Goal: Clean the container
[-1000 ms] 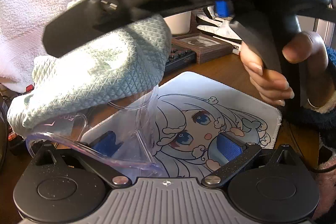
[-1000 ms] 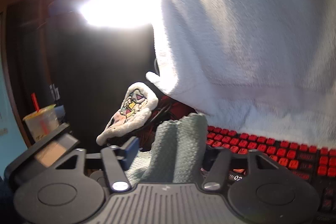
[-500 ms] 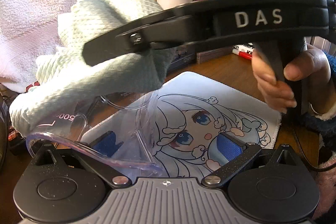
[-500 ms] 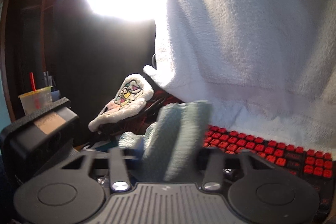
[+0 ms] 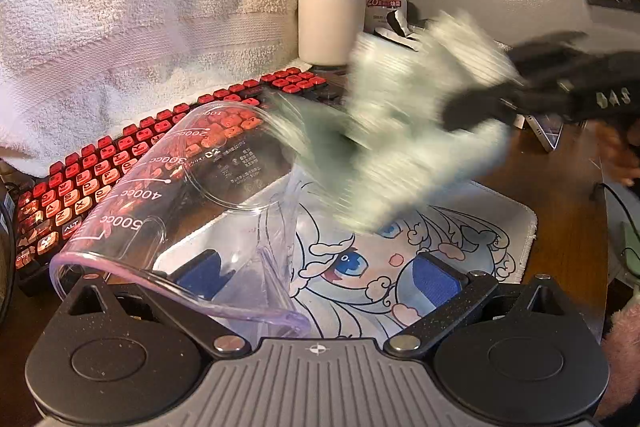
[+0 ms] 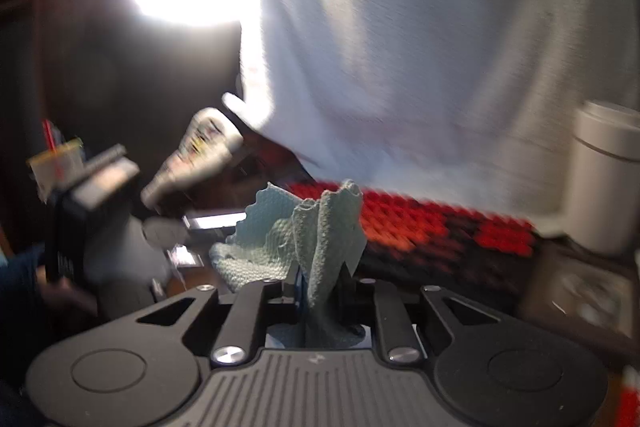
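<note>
The clear plastic measuring jug with printed volume marks (image 5: 176, 187) lies tipped on its side, its rim and handle (image 5: 276, 259) caught between the left gripper (image 5: 316, 279)'s blue-padded fingers (image 5: 434, 281). The handle sits beside the left-hand pad and the jug body stretches ahead and to the left of the fingers, base pointing away toward the red-keyed keyboard (image 5: 132, 151). The right-hand pad stands well clear of the plastic, so whether this gripper is truly clenched on the jug or merely cradling it I cannot tell. Holding it tilted like this seems meant to turn the open mouth and wall toward the other hand, so a cloth can reach them.

The right gripper (image 6: 316, 291) is clamped on the pale green waffle-weave cloth (image 6: 320, 239). Its fingers have just been closing, with the fabric bunched between them, and loose folds stand up beyond the tips. In the left wrist view the cloth is a blur just beyond and to the right of the left fingers, above the white mouse mat printed with a cartoon face (image 5: 400, 247), near the jug's far end but apparently not pressed on it. Pinching the cloth low leaves a free wad ahead of the fingertips to wipe with.

A white fluffy towel (image 5: 140, 7) hangs behind the keyboard, and a cream cylindrical canister (image 5: 332, 19) stands on the wooden surface (image 5: 568, 207).
</note>
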### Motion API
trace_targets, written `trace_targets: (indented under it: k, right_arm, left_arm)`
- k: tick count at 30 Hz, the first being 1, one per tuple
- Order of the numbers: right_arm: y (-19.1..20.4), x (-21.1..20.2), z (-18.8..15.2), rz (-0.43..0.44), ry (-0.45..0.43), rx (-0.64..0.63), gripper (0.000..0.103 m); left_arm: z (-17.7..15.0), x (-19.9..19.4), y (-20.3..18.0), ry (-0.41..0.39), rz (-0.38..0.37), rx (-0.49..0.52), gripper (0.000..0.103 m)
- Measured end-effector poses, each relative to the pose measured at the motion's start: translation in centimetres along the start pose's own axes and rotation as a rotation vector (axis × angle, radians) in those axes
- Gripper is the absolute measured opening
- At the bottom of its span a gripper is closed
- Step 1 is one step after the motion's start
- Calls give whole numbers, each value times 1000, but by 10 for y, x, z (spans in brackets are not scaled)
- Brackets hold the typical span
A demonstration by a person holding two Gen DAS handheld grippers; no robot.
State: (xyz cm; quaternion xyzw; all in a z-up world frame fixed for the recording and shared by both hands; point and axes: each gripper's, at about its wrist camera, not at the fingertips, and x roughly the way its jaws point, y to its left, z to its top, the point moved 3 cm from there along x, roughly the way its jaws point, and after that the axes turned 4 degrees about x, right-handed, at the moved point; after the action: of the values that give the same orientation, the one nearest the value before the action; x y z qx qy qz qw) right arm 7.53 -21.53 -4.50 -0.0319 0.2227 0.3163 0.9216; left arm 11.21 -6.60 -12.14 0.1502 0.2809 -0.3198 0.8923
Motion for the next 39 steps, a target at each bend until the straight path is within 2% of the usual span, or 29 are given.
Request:
trace_targets:
  k: [3,6,7,8,9,13,19,21,23,25,29,32,33,35,39]
  right_arm:
    - [-2,-21,-15,-72,87,-2,14]
    - [-5,-38,-24,-145,165,-39,14]
    - [-6,-41,-26,-165,191,-56,14]
    - [-7,-43,-28,-185,217,-74,14]
    - [-7,-43,-27,-202,238,-96,14]
    - [-2,-26,-20,-218,310,-203,14]
    - [22,23,-10,-123,385,-322,16]
    - [26,36,-7,-87,398,-318,17]
    - [26,47,-4,-53,408,-301,21]
    - [22,56,-3,-14,416,-259,23]
    - [9,70,-4,63,396,-145,29]
    - [4,68,-5,97,353,-129,34]
    - [3,65,-4,106,340,-126,37]
    - [-1,63,0,100,322,-132,52]
    - [-11,60,14,96,291,-142,54]
  left_arm:
    - [0,-3,2,0,0,0,103]
    - [-21,-50,18,0,0,0,103]
    - [-27,-60,25,0,0,0,103]
    - [-32,-69,54,0,0,0,103]
    - [-30,-68,71,0,0,0,103]
    - [-29,-63,75,0,0,0,103]
    - [-30,-58,78,0,-1,0,103]
    - [-24,-51,79,0,-1,0,103]
    - [-3,-20,96,0,-1,0,103]
    - [-4,-20,97,0,-1,0,103]
    - [-5,-19,100,-1,-1,0,103]
    - [-5,-19,100,-1,-1,0,103]
    - [-5,-19,101,-1,-1,0,103]
    - [-5,-20,101,-1,-2,0,103]
    - [-5,-20,100,-1,-2,0,103]
